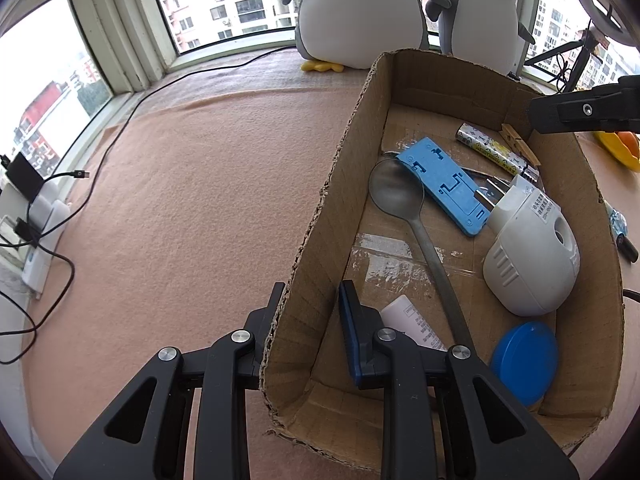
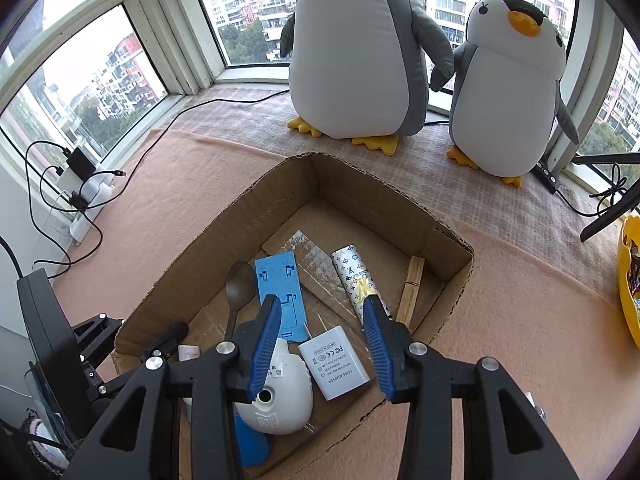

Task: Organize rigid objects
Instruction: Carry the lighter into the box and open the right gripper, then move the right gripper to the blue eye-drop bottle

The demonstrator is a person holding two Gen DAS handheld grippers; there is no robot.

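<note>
Cardboard box (image 1: pixel 352 128): corrugated brown, rough torn rim, strips of shiny clear tape on its floor; it sits on a peach, felt-like cloth (image 1: pixel 192 184).
Left gripper (image 1: pixel 310 304): black frame, jaws straddling the box's near wall, one finger outside and the blue ribbed pad (image 1: pixel 351 332) inside; there is a gap on both sides of the cardboard, so I cannot tell whether it grips the wall.
Right gripper (image 2: pixel 322 332): hangs over the box with its blue ribbed pads spread wide, nothing between them.
White adapter (image 2: pixel 335 364): smooth, blocky, two metal prongs, lying flat on the box floor below the right gripper's gap.
White rounded plug-in device (image 1: pixel 532 256): glossy, egg-shaped, ribbed on one side, just beside the adapter.
Spoon (image 1: pixel 404 200): dull grey metal, its bowl tucked under a corner of the blue plate.
Blue plate (image 1: pixel 444 184): flat rectangular plastic with cut-out slots.
Patterned tube (image 2: pixel 356 276): silvery printed wrap, cylindrical.
Clothespin (image 2: pixel 412 288): pale wood, against the box's far-right wall.
Blue lid (image 1: pixel 524 360): round, smooth, in the near corner.
White tube (image 1: pixel 416 324): small, printed label, behind the left gripper.
Plush penguins (image 2: pixel 360 52): soft grey and white, by the window, well apart from the box.
</note>
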